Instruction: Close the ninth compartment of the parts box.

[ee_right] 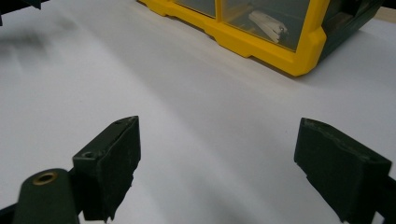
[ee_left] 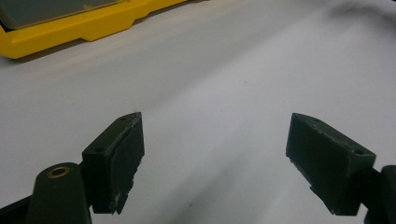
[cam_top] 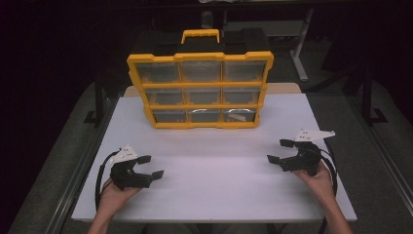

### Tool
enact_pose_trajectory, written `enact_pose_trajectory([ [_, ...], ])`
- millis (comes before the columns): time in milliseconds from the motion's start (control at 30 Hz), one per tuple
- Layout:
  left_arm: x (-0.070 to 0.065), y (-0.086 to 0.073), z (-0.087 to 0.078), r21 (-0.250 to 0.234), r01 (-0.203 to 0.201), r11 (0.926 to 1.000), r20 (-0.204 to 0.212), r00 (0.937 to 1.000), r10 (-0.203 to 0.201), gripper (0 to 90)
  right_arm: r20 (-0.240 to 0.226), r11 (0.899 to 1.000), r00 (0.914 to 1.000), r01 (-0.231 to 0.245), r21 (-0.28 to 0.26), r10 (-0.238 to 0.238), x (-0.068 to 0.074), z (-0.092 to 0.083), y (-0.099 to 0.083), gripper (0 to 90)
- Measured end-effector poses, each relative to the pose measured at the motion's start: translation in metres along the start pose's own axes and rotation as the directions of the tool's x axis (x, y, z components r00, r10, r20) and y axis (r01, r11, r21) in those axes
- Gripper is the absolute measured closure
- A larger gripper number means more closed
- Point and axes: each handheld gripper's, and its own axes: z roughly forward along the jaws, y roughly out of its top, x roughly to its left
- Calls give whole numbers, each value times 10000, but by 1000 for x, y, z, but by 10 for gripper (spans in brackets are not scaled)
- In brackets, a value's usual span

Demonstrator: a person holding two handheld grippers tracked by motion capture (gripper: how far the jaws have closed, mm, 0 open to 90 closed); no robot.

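Organizer [cam_top: 200,90] stands well beyond both gaping claws.

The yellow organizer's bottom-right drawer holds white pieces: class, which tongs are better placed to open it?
Probably the right tongs: open, empty, and on the side of that drawer in the organizer. The left tongs, open too, would have to cross over.

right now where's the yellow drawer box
In the high view the yellow drawer box stands upright at the table's far middle, beyond both open grippers.
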Motion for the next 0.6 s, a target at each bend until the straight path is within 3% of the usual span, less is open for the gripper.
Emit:
enact_pose_trajectory([
  [600,1,-1,1,32,-1,10000,-8,10000,1,193,118,9999,9999,-106,-66,107,2,-5,-13,137],
])
